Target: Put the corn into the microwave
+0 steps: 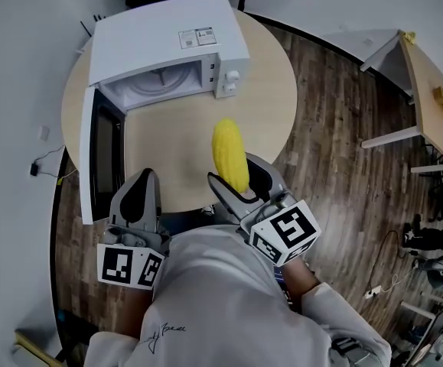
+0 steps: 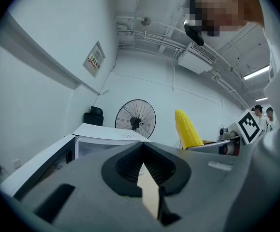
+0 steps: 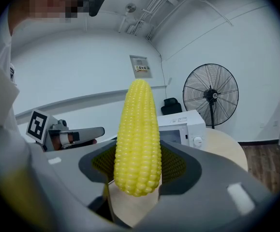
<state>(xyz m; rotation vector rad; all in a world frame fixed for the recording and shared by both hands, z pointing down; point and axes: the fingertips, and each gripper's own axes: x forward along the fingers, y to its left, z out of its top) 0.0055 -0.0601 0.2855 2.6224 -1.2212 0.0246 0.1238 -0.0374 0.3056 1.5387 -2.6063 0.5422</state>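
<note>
One round wooden table [image 1: 275, 90] spreads ahead of and below both grippers, the biggest thing in view. At its far side, beyond the fingertips of the left gripper [image 1: 144, 178], stands a white microwave [image 1: 167, 33]. Its cavity is open, and its door [image 1: 102, 155] is swung out toward the person, lying just to the outer left of that gripper. A black pedestal fan [image 3: 210, 94] stands on the floor past the table, ahead and to the right of the right gripper [image 1: 236, 173].

The two grippers are held side by side near the table's close edge, the left a little apart from the right. The left gripper's jaws are drawn together with nothing between them; only a thin sliver of tabletop shows through below the meeting tips. The right gripper's jaws stand fairly wide, clamped on the corn [image 1: 229, 155]. The yellow cob is pinched near its blunt end, and its tapered end runs out past the fingertips toward the microwave, clear of the tabletop and outside the oven.
</note>
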